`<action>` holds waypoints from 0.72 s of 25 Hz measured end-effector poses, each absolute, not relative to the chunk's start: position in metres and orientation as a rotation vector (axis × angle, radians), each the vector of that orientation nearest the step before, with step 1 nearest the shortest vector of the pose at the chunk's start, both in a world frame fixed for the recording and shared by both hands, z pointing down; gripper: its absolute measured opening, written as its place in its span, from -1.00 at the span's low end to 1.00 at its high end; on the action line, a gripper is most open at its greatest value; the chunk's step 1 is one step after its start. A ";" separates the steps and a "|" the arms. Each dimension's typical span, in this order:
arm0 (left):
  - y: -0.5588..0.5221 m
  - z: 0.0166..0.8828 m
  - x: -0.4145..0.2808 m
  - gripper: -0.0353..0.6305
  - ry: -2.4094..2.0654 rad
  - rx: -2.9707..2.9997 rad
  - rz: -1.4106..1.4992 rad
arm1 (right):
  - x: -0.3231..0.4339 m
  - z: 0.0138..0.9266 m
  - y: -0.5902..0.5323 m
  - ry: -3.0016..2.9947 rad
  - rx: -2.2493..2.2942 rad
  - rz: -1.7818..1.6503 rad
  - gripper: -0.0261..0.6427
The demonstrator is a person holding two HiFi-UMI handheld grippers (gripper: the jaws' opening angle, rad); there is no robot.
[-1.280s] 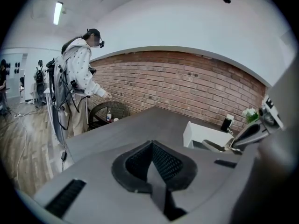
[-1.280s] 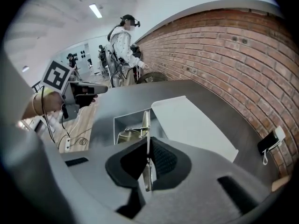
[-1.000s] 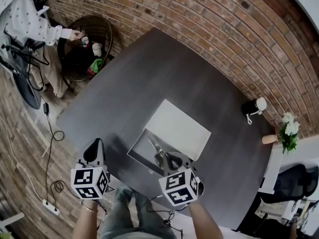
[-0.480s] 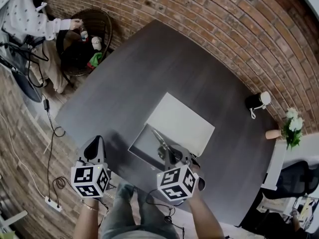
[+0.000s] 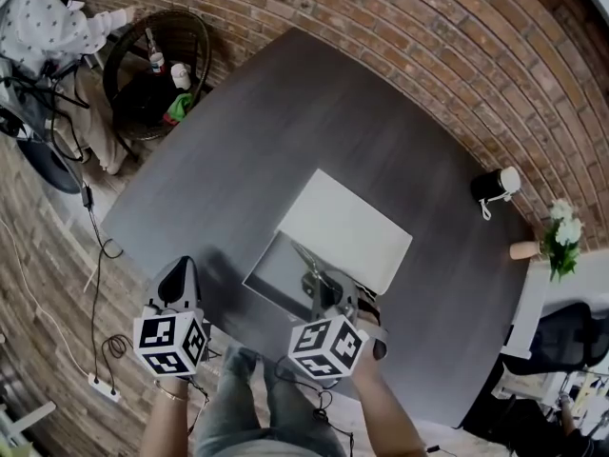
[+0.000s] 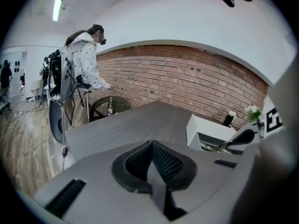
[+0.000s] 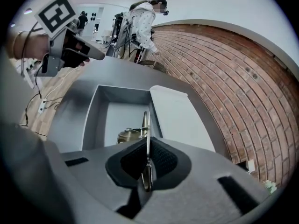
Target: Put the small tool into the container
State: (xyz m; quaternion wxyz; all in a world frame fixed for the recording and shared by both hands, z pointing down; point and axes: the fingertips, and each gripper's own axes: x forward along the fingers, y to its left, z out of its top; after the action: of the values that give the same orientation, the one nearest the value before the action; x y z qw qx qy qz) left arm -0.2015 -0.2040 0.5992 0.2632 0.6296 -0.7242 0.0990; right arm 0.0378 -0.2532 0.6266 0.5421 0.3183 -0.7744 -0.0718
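Observation:
A grey open container [image 5: 269, 272] lies on the dark table, its white lid [image 5: 344, 227] resting against its far side. My right gripper [image 5: 321, 291] is shut on a thin flat metal tool [image 5: 305, 261] that points out over the container's near end. In the right gripper view the tool [image 7: 146, 127] sticks out from the pads [image 7: 161, 158] above the container's floor [image 7: 117, 118], with a brass-coloured round piece [image 7: 128, 135] just under it. My left gripper [image 5: 179, 279] hovers at the table's near left edge, shut and empty [image 6: 152, 164].
A person [image 5: 43, 22] stands at the far left by a wicker basket [image 5: 157, 65] holding bottles. A black and white cup [image 5: 495, 187] and a flower pot [image 5: 557, 241] are at the table's right. Cables [image 5: 95, 255] run over the floor on the left.
My right gripper has drifted slightly left with the tool still in it. The person at the far left has drawn the arm back from the wicker basket.

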 end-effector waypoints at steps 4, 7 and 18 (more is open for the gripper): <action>-0.204 0.602 -0.202 -0.90 -1.954 1.699 0.267 | 0.036 0.630 -0.253 -1.835 0.753 -0.176 -0.90; -0.204 0.603 -0.202 -0.90 -1.952 1.697 0.265 | 0.035 0.630 -0.254 -1.842 0.750 -0.153 -0.90; -0.209 0.601 -0.202 -0.90 -1.944 1.697 0.257 | 0.031 0.631 -0.250 -1.876 0.710 -0.062 -0.83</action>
State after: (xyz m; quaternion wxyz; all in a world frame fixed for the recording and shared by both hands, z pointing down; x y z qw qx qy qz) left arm -0.2019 -0.2091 0.6014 0.2708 0.6298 -0.7217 0.0954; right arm 0.0311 -0.2503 0.6309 0.5375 0.2984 -0.7883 -0.0261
